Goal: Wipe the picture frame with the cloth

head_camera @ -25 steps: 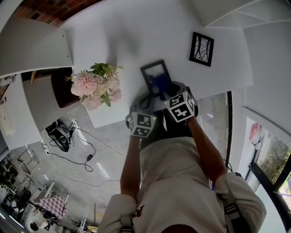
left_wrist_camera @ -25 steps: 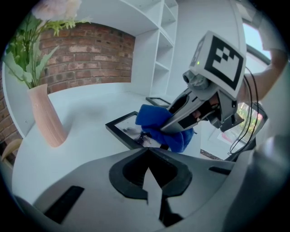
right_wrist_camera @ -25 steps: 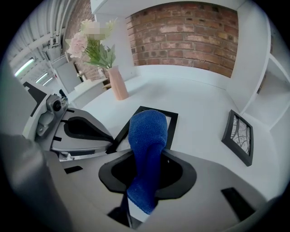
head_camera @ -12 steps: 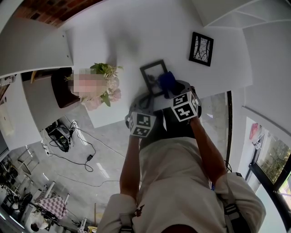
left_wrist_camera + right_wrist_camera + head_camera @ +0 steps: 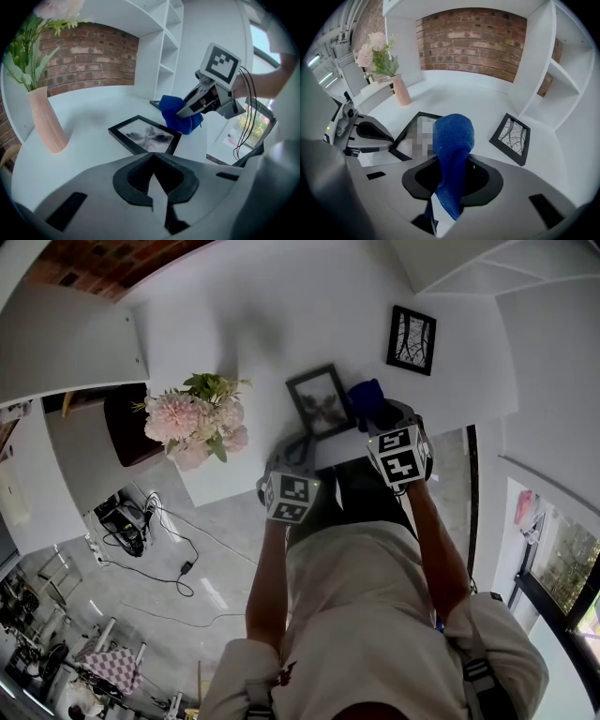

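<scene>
Starting far left of the left gripper point(image 5: 154, 183): vase point(image 5: 46, 123), pinkish, upright on the white table point(image 5: 244, 324), well apart from the jaws, topped with pink flowers point(image 5: 192, 420) and green leaves. Behind it, brick wall point(image 5: 473, 35).

On to the left gripper itself: clenched, jaws together, nothing caught between them. Hovering at the table's near edge, pointed toward the frame point(image 5: 322, 401).

Straight ahead of those jaws and near them: the frame, black-rimmed, lying flat on the table, a dark print on pale ground under the glass, 1 corner turned toward the gripper. Not touched by the left gripper.

Just right of that, the cloth point(image 5: 452, 150), blue, bunched, pinched tight in the right gripper point(image 5: 377, 416). Grasped by its lower end, the rest rising out of the jaws in a rounded fold. From the left gripper's side, ahead and to the right, sitting at the frame's far right corner, just beside the rim. Contact with rim or table: cannot tell. From the right gripper's own side, frame ahead and to the left of its jaws, partly behind the cloth.

Right gripper up off the table, angled down and leftward toward the frame.

Further along, ahead and to the right of the right gripper: second frame point(image 5: 413, 339), black, lying on the table, pale print with dark branching lines, well apart from the cloth. Beyond it, white shelves point(image 5: 562, 70). So, 2 frames on the table, and the cloth beside the nearer 1.
</scene>
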`<state>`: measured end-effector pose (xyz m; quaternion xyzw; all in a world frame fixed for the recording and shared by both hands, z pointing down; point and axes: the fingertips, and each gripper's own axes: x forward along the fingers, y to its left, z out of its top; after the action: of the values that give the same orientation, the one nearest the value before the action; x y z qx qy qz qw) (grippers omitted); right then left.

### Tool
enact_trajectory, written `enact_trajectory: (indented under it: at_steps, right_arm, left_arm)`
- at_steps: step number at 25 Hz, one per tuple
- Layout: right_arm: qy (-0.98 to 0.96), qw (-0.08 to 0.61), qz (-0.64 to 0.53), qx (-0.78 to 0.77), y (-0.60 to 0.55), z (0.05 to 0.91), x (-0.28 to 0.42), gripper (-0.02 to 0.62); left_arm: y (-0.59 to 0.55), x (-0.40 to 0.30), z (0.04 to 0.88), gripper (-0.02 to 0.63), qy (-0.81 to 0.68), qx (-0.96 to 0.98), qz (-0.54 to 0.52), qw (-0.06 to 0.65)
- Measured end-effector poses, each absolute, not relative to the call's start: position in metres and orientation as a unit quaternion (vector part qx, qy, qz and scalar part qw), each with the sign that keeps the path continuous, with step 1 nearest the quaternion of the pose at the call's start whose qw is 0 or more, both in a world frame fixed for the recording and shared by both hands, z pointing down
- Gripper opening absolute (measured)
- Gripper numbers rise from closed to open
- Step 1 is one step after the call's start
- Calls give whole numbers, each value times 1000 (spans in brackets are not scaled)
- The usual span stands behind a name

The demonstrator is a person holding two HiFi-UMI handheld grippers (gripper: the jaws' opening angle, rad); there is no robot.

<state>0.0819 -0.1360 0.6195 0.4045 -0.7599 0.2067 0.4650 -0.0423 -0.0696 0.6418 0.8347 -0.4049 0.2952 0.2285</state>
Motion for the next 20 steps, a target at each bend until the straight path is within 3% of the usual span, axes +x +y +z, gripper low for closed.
enact_trajectory:
  at_steps: [7, 20]
  right_arm:
    - [-772, 442, 204, 408, -138, 592, 81, 107]
    - [-820, 403, 225, 340, -129, 583, 9, 107]
  left_arm:
    - [-69, -42, 642, 3, -404, 835, 295, 231]
    - [-70, -41, 641, 3, -404, 834, 293, 234]
